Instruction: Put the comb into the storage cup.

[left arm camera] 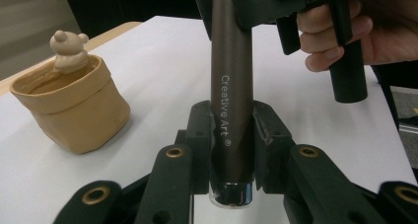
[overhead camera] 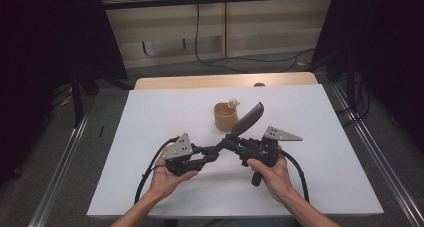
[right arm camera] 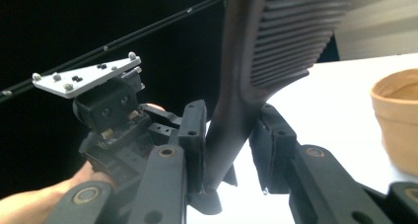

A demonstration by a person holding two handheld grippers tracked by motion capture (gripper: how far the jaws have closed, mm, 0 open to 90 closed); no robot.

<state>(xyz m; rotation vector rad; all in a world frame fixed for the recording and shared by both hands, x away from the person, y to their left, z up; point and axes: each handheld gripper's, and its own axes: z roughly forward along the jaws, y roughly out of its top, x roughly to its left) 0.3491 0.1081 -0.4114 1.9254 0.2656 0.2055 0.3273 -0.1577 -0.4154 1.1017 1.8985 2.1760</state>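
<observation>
Holding a dark brown comb (overhead camera: 248, 120) off the white worktop (overhead camera: 165, 112), just below the centre of the high view, slanted from lower left up to upper right. Shares the load between two grips so that the long tool cannot swing or twist.

Clamps the butt of the handle in the left gripper (overhead camera: 210, 157), cradled from below by the left hand (overhead camera: 170, 179). Seen in the left gripper view as both black jaws pressed flat against the round handle (left arm camera: 231, 86), near its shiny end cap, with the lettering running up and away from the left gripper (left arm camera: 231, 135). Judged a firm end grip, chosen to steady the comb along its length.

Pinches the neck, where handle widens into the toothed head, in the right gripper (overhead camera: 234, 143), steadied by the right hand (overhead camera: 275, 177). Shown in the right gripper view as jaws closed on either side of the narrow part of the comb (right arm camera: 256, 61), the right gripper (right arm camera: 229, 135) leaving the ribbed teeth free above, at upper centre. Leaves the left gripper (right arm camera: 113, 115) and its grey plate (right arm camera: 86, 76) at middle left of that view.

Points the head toward a tan cup (overhead camera: 225, 117) with a small bear figure (overhead camera: 233, 104) on its rim, standing upright on the worktop just beyond, apart from the comb. Probably readies a hand-over or a drop into the cup (left arm camera: 74, 110), at middle left of the left gripper view.
</observation>
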